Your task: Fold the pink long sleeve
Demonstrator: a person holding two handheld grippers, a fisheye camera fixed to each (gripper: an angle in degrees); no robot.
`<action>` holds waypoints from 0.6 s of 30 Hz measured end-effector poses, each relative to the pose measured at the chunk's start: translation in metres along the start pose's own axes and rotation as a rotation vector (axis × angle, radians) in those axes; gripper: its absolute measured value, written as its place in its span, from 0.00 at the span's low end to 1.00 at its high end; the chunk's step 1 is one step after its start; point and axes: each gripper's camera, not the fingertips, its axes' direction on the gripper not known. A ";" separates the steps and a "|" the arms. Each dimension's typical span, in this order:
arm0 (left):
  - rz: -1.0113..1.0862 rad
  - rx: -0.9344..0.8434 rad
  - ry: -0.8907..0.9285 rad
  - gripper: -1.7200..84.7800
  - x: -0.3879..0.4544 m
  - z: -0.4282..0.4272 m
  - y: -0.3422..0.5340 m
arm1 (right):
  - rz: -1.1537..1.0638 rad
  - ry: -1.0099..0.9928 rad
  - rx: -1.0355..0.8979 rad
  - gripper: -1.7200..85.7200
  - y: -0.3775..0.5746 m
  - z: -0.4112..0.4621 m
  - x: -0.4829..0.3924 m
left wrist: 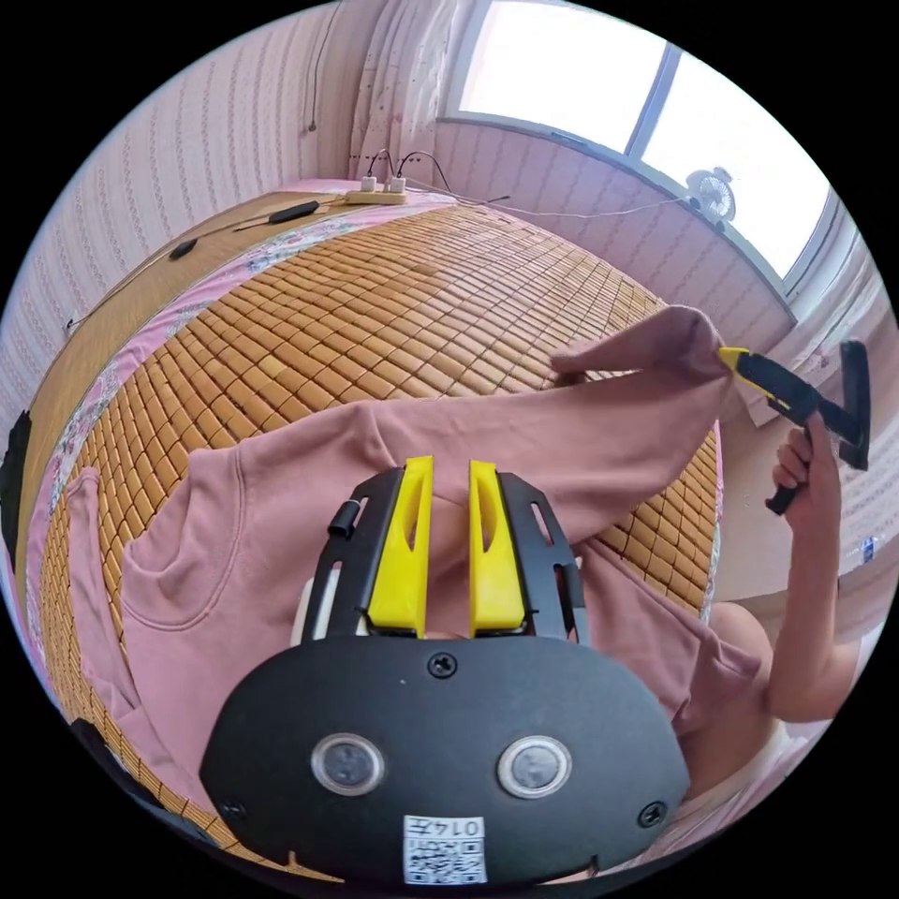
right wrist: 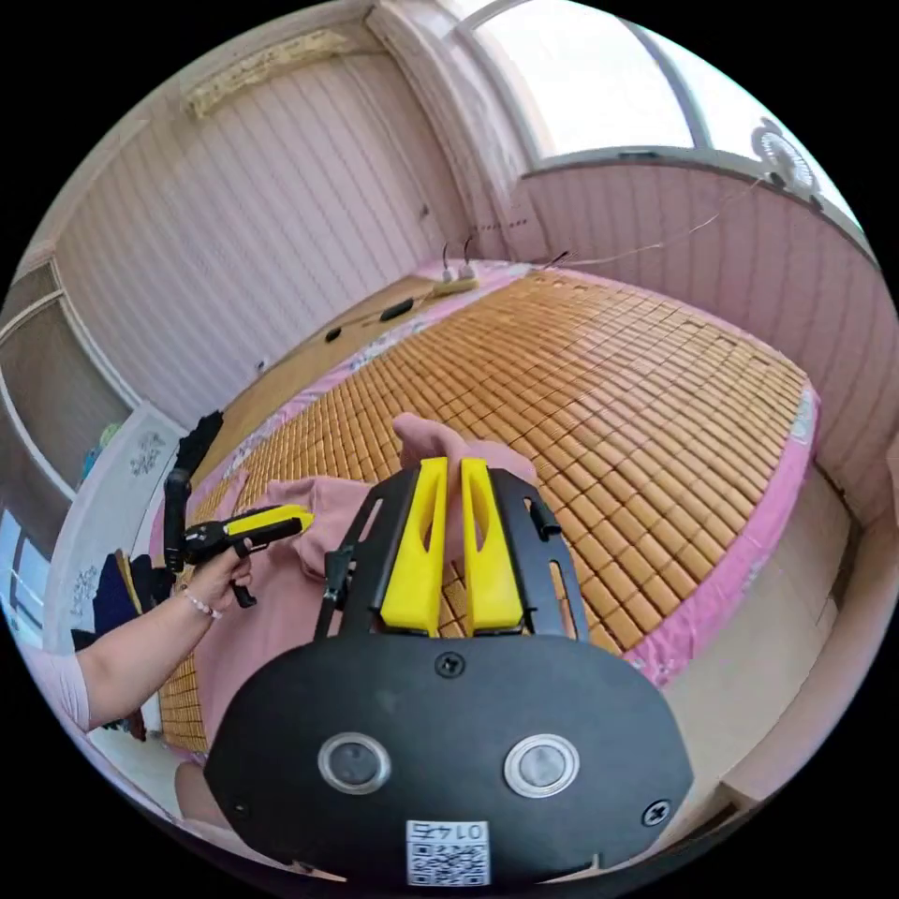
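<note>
The pink long sleeve top [left wrist: 272, 534] lies spread on a bamboo mat [left wrist: 393, 300] over a bed. In the left gripper view my left gripper [left wrist: 449, 465] sits over the body of the top with pink cloth between its narrowly parted yellow jaws. One sleeve [left wrist: 609, 421] is pulled up and off to the side, its end pinched by my right gripper [left wrist: 726, 356], which a hand [left wrist: 805, 468] holds. In the right gripper view my right gripper [right wrist: 451, 462] is shut on that sleeve end [right wrist: 421, 435]. The left gripper [right wrist: 307, 517] meets the bunched top [right wrist: 272, 618].
A power strip [left wrist: 376, 197] with plugged cables and a black remote [left wrist: 292, 213] lie at the far end of the bed. A small fan [left wrist: 714, 194] stands on the window sill. The mat [right wrist: 609, 403] stretches wide beyond the top, and the bed's pink edge [right wrist: 730, 581] drops to the floor.
</note>
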 end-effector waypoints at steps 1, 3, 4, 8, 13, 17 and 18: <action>0.000 0.007 0.004 0.10 0.004 0.004 -0.003 | 0.012 0.020 0.039 0.04 0.010 -0.018 0.013; -0.009 -0.005 0.011 0.10 0.008 0.013 -0.009 | 0.074 0.071 0.074 0.04 0.023 -0.027 0.038; -0.017 -0.018 0.012 0.10 0.010 0.020 -0.013 | 0.113 0.097 0.071 0.04 0.032 -0.025 0.055; 0.009 -0.066 -0.050 0.10 0.022 0.046 -0.029 | 0.189 0.108 -0.082 0.08 0.061 0.008 0.106; 0.007 -0.177 -0.082 0.11 0.025 0.090 -0.032 | 0.228 0.084 -0.064 0.14 0.079 0.023 0.140; -0.002 -0.138 -0.049 0.05 0.027 0.097 -0.026 | 0.199 0.087 -0.182 0.07 0.087 0.044 0.155; -0.010 -0.135 -0.043 0.04 0.027 0.098 -0.026 | 0.197 0.076 -0.167 0.06 0.089 0.040 0.156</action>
